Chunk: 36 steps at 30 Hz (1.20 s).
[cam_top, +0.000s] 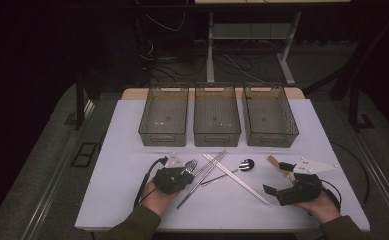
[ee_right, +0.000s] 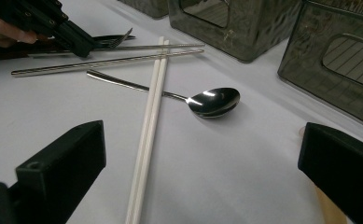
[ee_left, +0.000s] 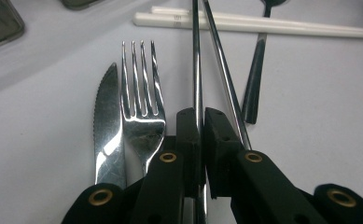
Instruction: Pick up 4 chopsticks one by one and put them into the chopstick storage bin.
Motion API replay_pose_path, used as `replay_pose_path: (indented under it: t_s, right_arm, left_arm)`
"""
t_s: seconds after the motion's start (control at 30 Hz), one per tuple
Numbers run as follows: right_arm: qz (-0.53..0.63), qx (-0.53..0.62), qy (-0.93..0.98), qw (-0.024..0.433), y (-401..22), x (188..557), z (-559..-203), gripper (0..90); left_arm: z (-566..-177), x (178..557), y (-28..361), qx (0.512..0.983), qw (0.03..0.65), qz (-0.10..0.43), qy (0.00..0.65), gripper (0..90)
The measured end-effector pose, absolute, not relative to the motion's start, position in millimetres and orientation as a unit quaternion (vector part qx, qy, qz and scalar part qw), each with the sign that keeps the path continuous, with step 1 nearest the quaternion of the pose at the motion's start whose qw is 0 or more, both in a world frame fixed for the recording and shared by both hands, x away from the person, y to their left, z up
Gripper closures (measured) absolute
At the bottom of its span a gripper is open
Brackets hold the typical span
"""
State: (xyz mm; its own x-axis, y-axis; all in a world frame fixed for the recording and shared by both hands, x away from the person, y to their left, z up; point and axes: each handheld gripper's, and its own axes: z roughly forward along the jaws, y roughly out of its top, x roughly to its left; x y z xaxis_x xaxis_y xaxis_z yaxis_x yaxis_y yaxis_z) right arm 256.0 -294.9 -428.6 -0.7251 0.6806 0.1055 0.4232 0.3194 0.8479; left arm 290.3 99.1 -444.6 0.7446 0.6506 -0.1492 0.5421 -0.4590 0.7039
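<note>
Steel chopstick sits pinched between the left gripper jaws, closed tight.

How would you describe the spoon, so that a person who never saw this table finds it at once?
Start from the three grey bins along the far side of the white table. In front of the middle and right bins lies loose cutlery; the spoon is the shiny metal piece whose handle passes under the white chopsticks. It alone has a rounded bowl.

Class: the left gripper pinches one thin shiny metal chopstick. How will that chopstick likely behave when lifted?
The thin shiny metal chopstick looks rigid, so probably no bending. Its polished surface may slip between the left gripper's pads. Gripped near one end, its long free length will likely droop or pivot.
</note>
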Motion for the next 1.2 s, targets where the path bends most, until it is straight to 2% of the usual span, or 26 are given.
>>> replay_pose_path:
  t_s: [1.2]
  right_arm:
    - [0.469, 0.371, 0.793, 0.117, -292.8, 262.0, -436.0, 0.8]
  left_arm:
    - [-415.0, 293.1, 131.1, 0.838, 0.454, 0.067, 0.295, 84.9]
